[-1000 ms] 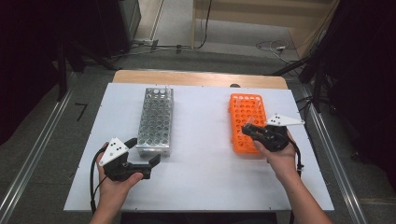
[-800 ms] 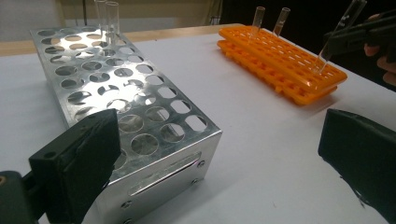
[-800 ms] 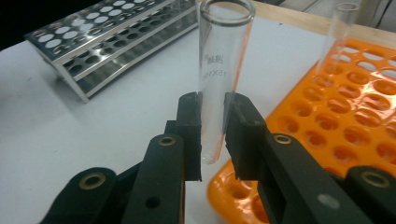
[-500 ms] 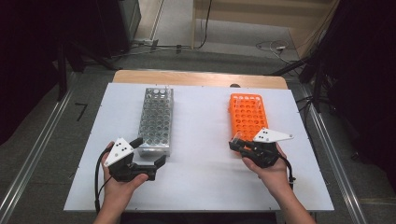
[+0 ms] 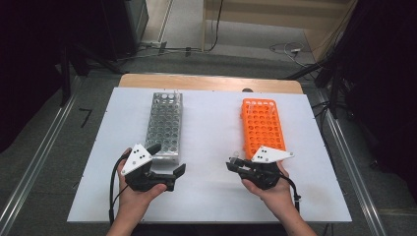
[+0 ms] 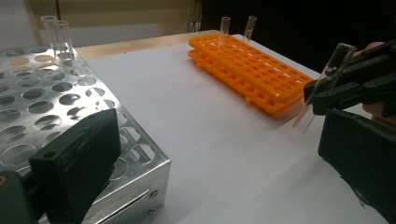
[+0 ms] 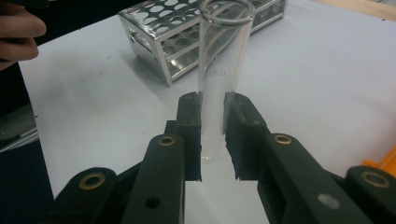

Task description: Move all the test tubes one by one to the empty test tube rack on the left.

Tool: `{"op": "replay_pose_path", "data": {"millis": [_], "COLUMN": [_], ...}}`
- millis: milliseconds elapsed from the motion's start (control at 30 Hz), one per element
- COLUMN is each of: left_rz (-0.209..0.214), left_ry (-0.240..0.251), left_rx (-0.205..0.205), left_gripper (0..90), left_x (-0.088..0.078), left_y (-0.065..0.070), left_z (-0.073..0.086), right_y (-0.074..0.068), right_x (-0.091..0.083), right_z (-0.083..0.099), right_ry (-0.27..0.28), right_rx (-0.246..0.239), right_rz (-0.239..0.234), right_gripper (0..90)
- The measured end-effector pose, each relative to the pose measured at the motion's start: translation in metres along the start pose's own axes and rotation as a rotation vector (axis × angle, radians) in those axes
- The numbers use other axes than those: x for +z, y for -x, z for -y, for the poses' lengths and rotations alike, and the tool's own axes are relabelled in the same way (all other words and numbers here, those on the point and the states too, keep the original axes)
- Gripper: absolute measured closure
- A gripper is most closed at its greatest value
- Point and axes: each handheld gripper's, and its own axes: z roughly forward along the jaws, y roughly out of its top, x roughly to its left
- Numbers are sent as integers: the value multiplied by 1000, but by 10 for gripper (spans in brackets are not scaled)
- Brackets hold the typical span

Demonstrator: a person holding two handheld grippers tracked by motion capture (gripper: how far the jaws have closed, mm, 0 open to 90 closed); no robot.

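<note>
Right tool is clamped on one clear glass test tube. Both pads grip its lower part, the rounded bottom pokes out just below them, and the open mouth is cut off at the top edge of the right gripper view. In the left gripper view the same tube hangs tilted in that tool, clear of the white surface, just in front of the near end of the orange plastic rack. From the high view the tube is too small and transparent to make out against the right tool.

Left tool: jaws stand wide apart with nothing between them, just off the near end of the perforated metal rack. The left gripper view cuts off both of its jaws and much of that metal rack.

Counts:
- Racks: two, one metal, one orange, well apart on the white surface.
- Tubes standing in the orange rack: two, at its far end.
- Tubes standing in the metal rack: two seen at the far corner; can't tell from the high view whether there are more there.
- Tubes held: one.

A hand shows cut off at the top left corner of the right gripper view.
</note>
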Motion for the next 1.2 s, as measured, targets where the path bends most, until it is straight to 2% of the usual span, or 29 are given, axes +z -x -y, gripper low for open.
{"op": "replay_pose_path", "data": {"millis": [100,267,500,600,700,833,900,1067,1200], "left_rz": [18,46,114,153,186,227,247,265,247], "left_ry": [-20,-18,-35,-33,-25,-13,-9,-17,-33], "left_rx": [4,25,47,36,47,44,58,88,105], "left_gripper": [0,0,20,50,117,261,354,502,574], "left_x": [4,4,12,16,19,20,21,24,29], "left_y": [4,12,22,27,34,40,42,47,50], "left_z": [-1,-5,-9,-10,-9,-9,-9,-8,-6], "right_y": [-5,-9,-20,-24,-29,-39,-43,-48,-51], "right_x": [4,11,17,21,26,32,34,37,37], "right_z": [-1,-3,-6,-6,-6,-8,-9,-12,-14], "right_ry": [1,7,-12,-18,-28,-49,-56,-63,-64], "right_rx": [8,32,-2,-13,-29,-48,-59,-77,-82], "right_rz": [-8,-12,-28,-44,-54,-60,-64,-74,-83], "right_gripper": [742,742,742,743,743,743,743,742,743]}}
